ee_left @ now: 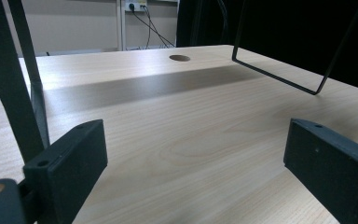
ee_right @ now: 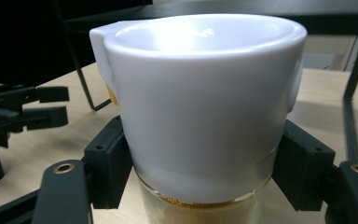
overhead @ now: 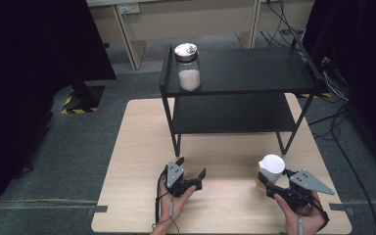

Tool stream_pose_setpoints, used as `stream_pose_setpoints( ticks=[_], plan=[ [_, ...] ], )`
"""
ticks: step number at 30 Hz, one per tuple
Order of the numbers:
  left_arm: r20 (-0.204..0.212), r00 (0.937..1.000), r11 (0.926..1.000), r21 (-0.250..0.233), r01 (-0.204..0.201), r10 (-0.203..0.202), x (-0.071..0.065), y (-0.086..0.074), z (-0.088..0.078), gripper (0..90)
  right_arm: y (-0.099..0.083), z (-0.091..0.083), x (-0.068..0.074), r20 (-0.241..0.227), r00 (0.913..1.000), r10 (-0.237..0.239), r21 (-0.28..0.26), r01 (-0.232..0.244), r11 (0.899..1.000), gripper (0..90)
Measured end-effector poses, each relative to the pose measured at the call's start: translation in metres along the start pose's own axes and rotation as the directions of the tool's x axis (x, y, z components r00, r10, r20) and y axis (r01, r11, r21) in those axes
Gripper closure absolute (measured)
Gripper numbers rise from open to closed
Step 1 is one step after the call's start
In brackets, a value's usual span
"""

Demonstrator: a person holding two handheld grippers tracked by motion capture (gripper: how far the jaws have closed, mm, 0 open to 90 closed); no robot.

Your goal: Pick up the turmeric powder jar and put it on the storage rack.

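Note:
A glass jar [overhead: 271, 168] with a wide white cap [ee_right: 205, 93] and yellowish contents stands near the table's front right. My right gripper [overhead: 272, 178] is shut on it, with the black pads [ee_right: 107, 158] pressing on the cap's lower edge from both sides. My left gripper [overhead: 192, 166] rests low over the table's front middle, held by a hand. Its jaws stand wide open with only bare wood between them [ee_left: 196, 144]. That same gripper [ee_right: 23, 109] appears at the left of the right gripper view.
A black two-tier shelf [overhead: 245, 73] stands on the far half of the light wooden table [overhead: 225, 200]. A glass jar [overhead: 188, 66] with a silver lid and white powder sits on its top left corner. A shelf leg [ee_left: 14, 93] rises close by on the left of the left gripper view.

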State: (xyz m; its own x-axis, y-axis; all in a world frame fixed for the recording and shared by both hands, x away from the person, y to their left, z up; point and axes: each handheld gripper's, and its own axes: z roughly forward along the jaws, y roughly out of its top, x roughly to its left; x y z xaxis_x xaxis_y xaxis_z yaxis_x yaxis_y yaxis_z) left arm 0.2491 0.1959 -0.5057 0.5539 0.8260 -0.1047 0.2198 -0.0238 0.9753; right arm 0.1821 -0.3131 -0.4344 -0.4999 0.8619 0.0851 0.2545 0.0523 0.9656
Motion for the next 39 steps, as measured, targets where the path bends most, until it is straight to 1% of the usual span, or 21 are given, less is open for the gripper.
stream_pose_setpoints(
  ticks=[4, 10, 19, 23, 28, 35, 39],
  plan=[
    [-0.003, 1.0, 1.0, -0.002, -0.001, 0.001, -0.001, 0.0, 0.0, 5.5, 0.009, -0.002, 0.0, 0.019, 0.9998, -0.012, -0.018, 0.012, 1.0, 29.6],
    [-0.006, 1.0, 1.0, -0.002, -0.006, 0.006, -0.002, 0.0, 0.0, 5.5, 0.024, -0.005, -0.004, 0.025, 0.9995, -0.019, -0.052, 0.021, 0.998, 29.7],
    [-0.007, 0.9999, 0.9999, -0.002, -0.01, 0.01, -0.003, 0.0, 0.0, 5.4, 0.055, -0.008, -0.004, 0.06, 0.9969, -0.05, -0.1, 0.056, 0.993, 30.0],
    [-0.007, 0.9999, 1.0, -0.003, -0.008, 0.008, -0.003, -0.001, 0.0, 5.4, 0.067, -0.008, -0.006, 0.071, 0.9964, -0.046, -0.124, 0.055, 0.991, 30.1],
    [-0.009, 0.9999, 0.9999, -0.004, -0.011, 0.011, -0.003, -0.001, 0.0, 5.4, 0.08, -0.007, -0.008, 0.073, 0.9966, -0.037, -0.141, 0.047, 0.989, 30.2],
    [-0.011, 0.9998, 0.9999, -0.004, -0.015, 0.015, -0.004, -0.001, 0.0, 5.5, 0.098, -0.006, -0.008, 0.088, 0.995, -0.048, -0.16, 0.062, 0.985, 30.3],
    [-0.011, 0.9999, 0.9999, -0.003, -0.012, 0.012, -0.004, -0.001, 0.0, 5.4, 0.11, -0.005, -0.009, 0.088, 0.9949, -0.05, -0.168, 0.065, 0.984, 30.3]
  ],
)
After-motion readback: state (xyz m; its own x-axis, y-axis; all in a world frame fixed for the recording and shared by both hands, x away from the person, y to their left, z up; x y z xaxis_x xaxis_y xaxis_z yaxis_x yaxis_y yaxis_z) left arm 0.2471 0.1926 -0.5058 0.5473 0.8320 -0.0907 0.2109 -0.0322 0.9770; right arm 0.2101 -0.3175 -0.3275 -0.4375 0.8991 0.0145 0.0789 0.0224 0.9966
